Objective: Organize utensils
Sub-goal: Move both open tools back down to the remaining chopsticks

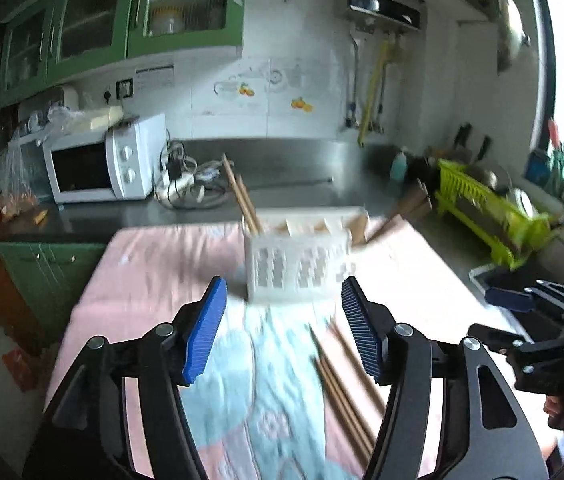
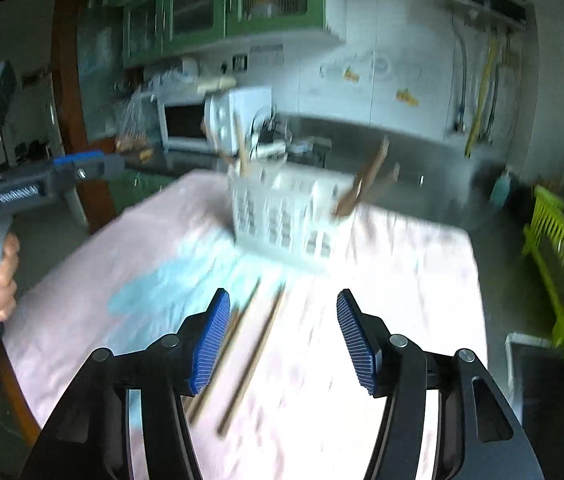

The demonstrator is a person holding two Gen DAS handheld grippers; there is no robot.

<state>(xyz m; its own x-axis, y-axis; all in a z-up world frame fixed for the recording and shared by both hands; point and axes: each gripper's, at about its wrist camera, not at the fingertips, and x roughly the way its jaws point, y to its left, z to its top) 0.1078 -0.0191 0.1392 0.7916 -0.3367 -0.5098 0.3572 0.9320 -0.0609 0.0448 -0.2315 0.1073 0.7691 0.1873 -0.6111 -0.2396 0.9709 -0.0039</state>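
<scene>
A white slotted utensil holder (image 1: 300,256) (image 2: 286,220) stands on a pink and blue cloth. Wooden chopsticks (image 1: 242,196) lean out of its left compartment, and wooden utensils (image 2: 366,180) stick out of its right one. Loose wooden chopsticks (image 1: 342,380) (image 2: 250,356) lie on the cloth before the holder. My left gripper (image 1: 284,330) hovers open over the cloth, the loose chopsticks under its right finger. My right gripper (image 2: 284,338) is open with nothing between its pads, the loose chopsticks just left of centre. The other gripper shows at each view's edge, held by a hand (image 2: 0,284).
A white microwave (image 1: 102,164) and tangled cables (image 1: 186,184) sit on the steel counter behind the table. A lime dish rack (image 1: 490,212) stands at the right by the sink. Green cabinets (image 1: 114,28) hang above. The cloth-covered table (image 2: 422,280) drops off at left and right.
</scene>
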